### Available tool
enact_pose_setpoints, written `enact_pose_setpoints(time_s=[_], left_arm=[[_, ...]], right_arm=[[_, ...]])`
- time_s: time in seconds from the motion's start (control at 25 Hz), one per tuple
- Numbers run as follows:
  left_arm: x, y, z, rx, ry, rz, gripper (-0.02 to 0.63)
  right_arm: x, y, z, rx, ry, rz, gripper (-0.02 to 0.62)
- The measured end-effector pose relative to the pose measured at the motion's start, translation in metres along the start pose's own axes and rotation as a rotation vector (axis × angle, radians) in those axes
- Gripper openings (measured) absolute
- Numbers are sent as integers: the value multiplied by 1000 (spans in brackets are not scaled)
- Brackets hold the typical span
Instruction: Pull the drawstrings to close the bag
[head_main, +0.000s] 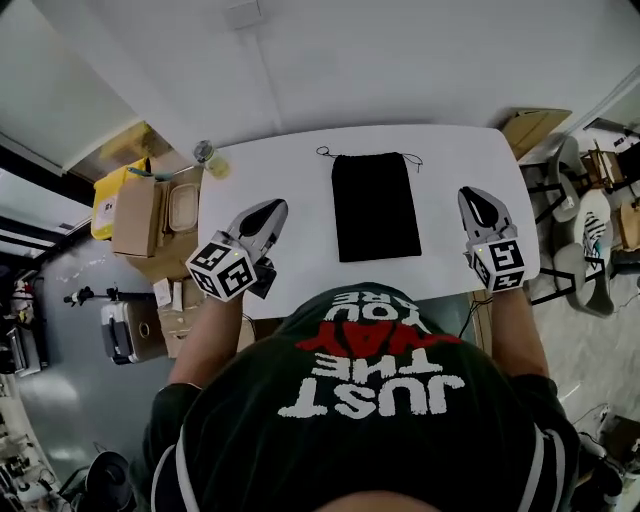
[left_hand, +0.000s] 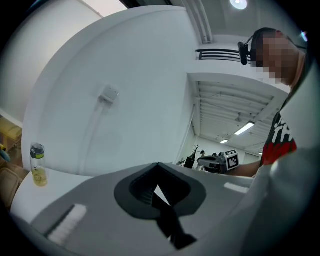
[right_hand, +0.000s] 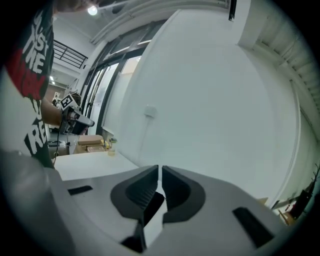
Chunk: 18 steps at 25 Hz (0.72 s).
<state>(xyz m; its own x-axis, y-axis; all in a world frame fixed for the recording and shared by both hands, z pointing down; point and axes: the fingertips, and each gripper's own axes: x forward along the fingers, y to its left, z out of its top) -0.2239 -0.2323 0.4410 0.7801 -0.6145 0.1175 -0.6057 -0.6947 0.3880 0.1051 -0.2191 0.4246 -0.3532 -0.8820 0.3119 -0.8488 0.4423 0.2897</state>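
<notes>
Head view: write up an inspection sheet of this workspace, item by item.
Surface: white rectangular table, set against a white wall.
Job's things: black fabric drawstring bag lies flat mid-table, mouth at the far end, not gathered; thin drawstrings lie loose at both far corners.
Clutter: small clear bottle on the far left corner.
Grippers: left gripper and right gripper flank the bag, both shut, holding nothing, apart from it.
Cables: nothing seen on the table.
Surroundings: cardboard boxes left of the table, chairs to the right.

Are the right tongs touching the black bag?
Apart. The head view shows a strip of bare white table between the right tongs and the black bag.
</notes>
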Motion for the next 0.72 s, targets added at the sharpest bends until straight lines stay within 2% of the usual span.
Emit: enact_pose_setpoints(time_s=[0.12, 0.24, 0.4, 0.6, 0.72], left_arm=[[24, 33, -8, -11, 34, 28, 0], [54, 55, -24, 13, 86, 66, 0], [85, 70, -46, 31, 148, 160, 0], [134, 88, -78, 119, 257, 261, 0], [155, 102, -96, 157, 312, 300, 0]], right_arm=[[30, -4, -12, -31, 71, 15, 3], [58, -15, -26, -51, 94, 41, 3], [96, -29, -55, -56, 110, 135, 3], [137, -42, -100, -87, 157, 254, 3], [163, -43, -121, -124, 185, 284, 3]])
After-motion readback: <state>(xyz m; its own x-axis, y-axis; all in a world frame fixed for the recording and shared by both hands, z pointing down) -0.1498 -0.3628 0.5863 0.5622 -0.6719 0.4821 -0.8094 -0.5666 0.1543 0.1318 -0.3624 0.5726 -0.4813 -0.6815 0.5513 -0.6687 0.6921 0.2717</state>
